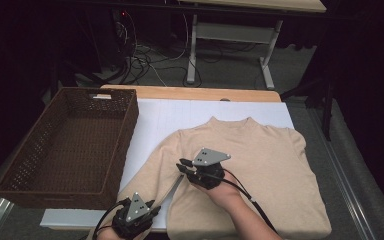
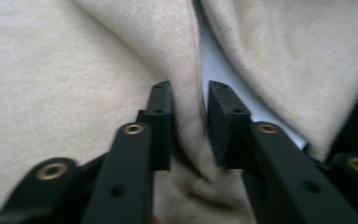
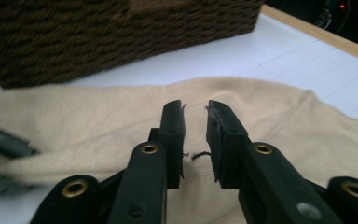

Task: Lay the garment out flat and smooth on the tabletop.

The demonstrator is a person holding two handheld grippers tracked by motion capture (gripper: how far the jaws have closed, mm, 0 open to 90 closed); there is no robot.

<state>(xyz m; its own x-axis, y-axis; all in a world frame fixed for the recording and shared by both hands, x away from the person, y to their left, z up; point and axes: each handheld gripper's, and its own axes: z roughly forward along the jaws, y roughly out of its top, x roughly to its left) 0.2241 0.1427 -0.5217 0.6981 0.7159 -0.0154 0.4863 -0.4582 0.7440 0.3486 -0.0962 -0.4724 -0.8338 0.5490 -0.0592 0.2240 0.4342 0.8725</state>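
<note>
Sweater (image 1: 260, 165), beige, lies flat on the white-covered counter (image 1: 170, 115), no label or writing readable on it. Nearest, the left gripper (image 1: 152, 209) has its jaws clamped on a fold of the sleeve (image 2: 186, 116). Farther in, the right gripper (image 1: 182, 166) hovers above the sweater's chest, jaws slightly apart, nothing between them. Left of the sweater stands a brown wicker basket (image 1: 40, 150).

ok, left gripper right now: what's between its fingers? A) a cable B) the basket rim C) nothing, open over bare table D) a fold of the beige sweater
D: in the left gripper view a ridge of the beige sweater runs up between the left gripper fingers, pinched there; the wicker basket sits apart.
</note>
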